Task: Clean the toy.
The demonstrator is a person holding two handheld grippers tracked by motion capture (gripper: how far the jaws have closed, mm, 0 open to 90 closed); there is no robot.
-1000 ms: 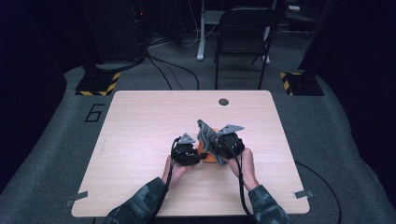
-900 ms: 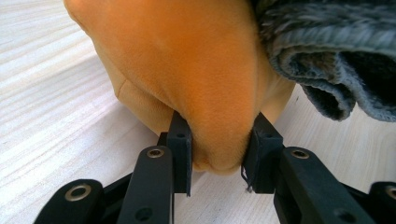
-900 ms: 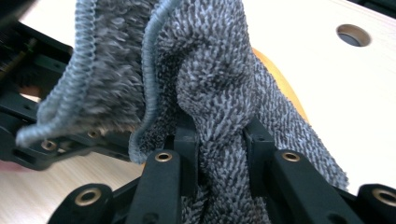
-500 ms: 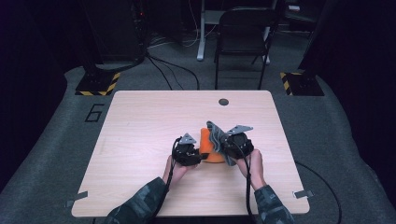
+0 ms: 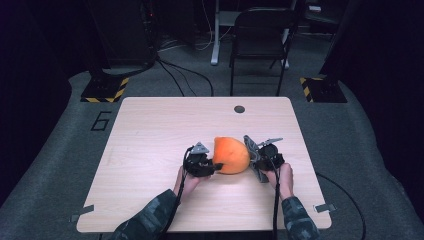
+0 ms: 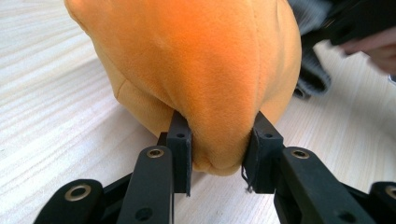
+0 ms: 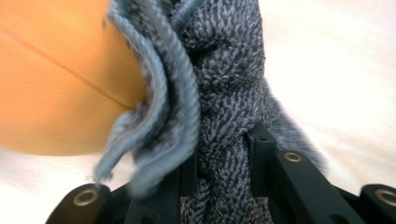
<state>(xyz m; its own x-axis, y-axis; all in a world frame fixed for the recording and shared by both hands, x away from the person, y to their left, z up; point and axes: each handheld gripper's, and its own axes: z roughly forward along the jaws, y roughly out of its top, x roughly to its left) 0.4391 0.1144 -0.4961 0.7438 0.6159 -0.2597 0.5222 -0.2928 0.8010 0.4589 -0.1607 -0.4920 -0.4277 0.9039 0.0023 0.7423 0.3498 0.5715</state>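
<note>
Both pairs of fingers are clamped on soft goods: the left gripper pinches a fold at the bottom of the orange plush toy, its two black pads pressing into the fabric from either side, while the right gripper grips a grey knitted cloth, the weave bunched tight between its fingers. On the wooden table the plush toy sits a little right of centre, toward the near edge, directly between the two grippers. It is rounded and bulging, and its underside rests on the tabletop. The knitted cloth stands up against the toy's right side, touching it; in the right gripper view a frayed ribbed edge lies against the orange surface. The person's hands come in from the near edge, with camouflage-patterned sleeves showing on the forearms. A small dark round disc sits in the tabletop near the far edge, well apart from the toy. Beyond the table stands a dark chair.
</note>
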